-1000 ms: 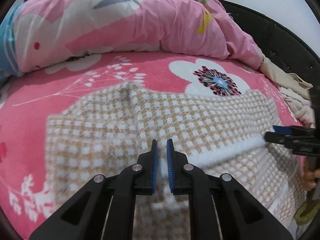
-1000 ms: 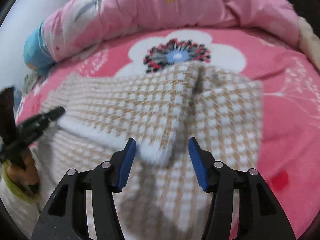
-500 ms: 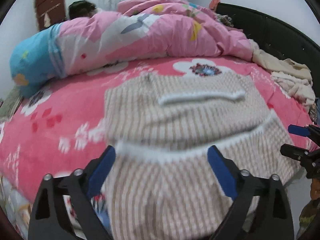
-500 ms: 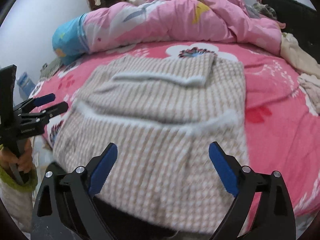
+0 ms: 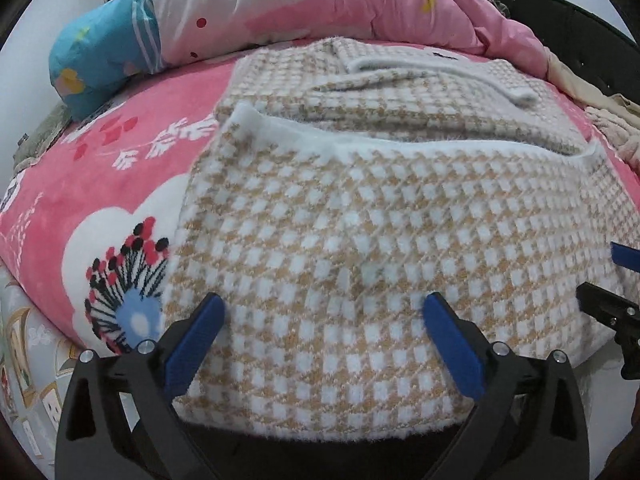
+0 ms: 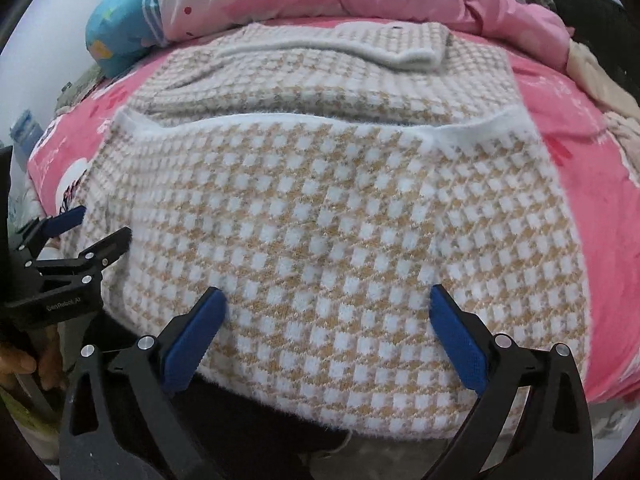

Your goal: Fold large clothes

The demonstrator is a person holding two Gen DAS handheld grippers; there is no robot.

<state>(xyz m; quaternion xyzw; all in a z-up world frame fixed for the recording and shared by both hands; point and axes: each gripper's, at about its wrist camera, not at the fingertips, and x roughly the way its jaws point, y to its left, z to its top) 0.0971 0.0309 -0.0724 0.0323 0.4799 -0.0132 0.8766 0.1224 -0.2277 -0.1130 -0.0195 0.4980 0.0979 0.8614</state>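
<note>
On a bed spread with a pink floral blanket (image 5: 120,148), a checked tan-and-white knit garment (image 5: 360,240) lies partly folded, its white-trimmed hem already turned up across the middle and a sleeve laid flat near the top. At far left, the blue end of a bolster (image 5: 100,56) and a pink quilt (image 5: 360,0) sit heaped behind the garment, well clear of the working area. The left gripper (image 5: 324,320) hovers low over the garment's near edge, its blue-padded jaws having just swung wide apart, with cloth lying beneath them but nothing pinched. Alongside it, the right gripper (image 6: 328,316) takes the same pose, jaws likewise just opened to full spread, pads off the fabric. Both tongs appear poised at the edge hanging over the mattress side, likely so the person can take the lower corners for the next fold upward. At far right, pale clothes (image 5: 612,120) wait in a loose pile.
</note>
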